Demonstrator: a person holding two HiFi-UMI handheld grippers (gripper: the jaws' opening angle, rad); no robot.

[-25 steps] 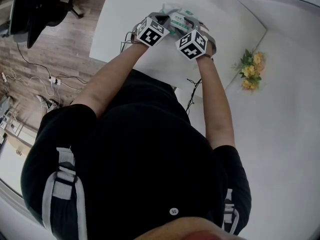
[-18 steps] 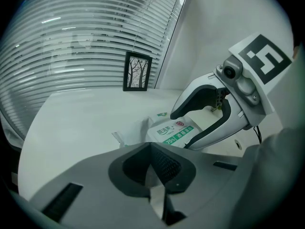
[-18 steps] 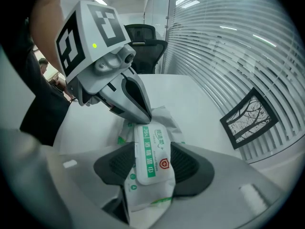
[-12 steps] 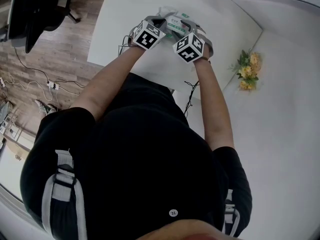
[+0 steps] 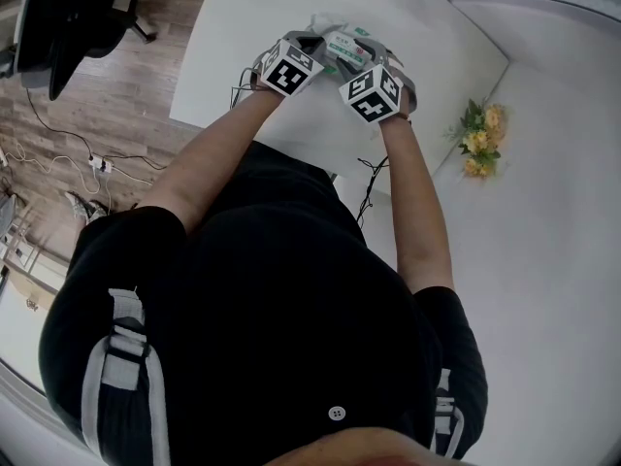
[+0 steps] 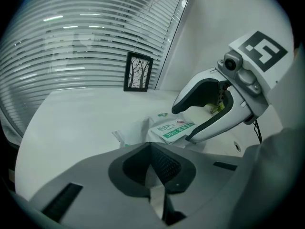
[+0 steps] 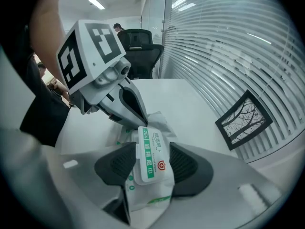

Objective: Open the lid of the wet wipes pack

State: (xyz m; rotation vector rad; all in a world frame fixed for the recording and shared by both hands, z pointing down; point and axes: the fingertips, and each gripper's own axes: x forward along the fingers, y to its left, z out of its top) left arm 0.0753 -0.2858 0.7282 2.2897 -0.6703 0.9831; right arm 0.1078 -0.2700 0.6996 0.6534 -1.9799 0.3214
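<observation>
**Both tools on the pack, lid not opened**

Your left tool (image 6: 156,173) is closed on a thin white edge of the wet wipes pack (image 7: 147,194); the film shows pinched between its jaws. Your right tool (image 7: 153,163) straddles the lid (image 7: 151,149), one jaw against each long side. Its jaws have just been closing with the lid between them, and it now grips there. The lid lies flat, label up. In the head view the pack sits upper centre over the white table (image 5: 252,17), between both tools. Yellow flowers (image 5: 480,139) are at mid right, well apart.
</observation>
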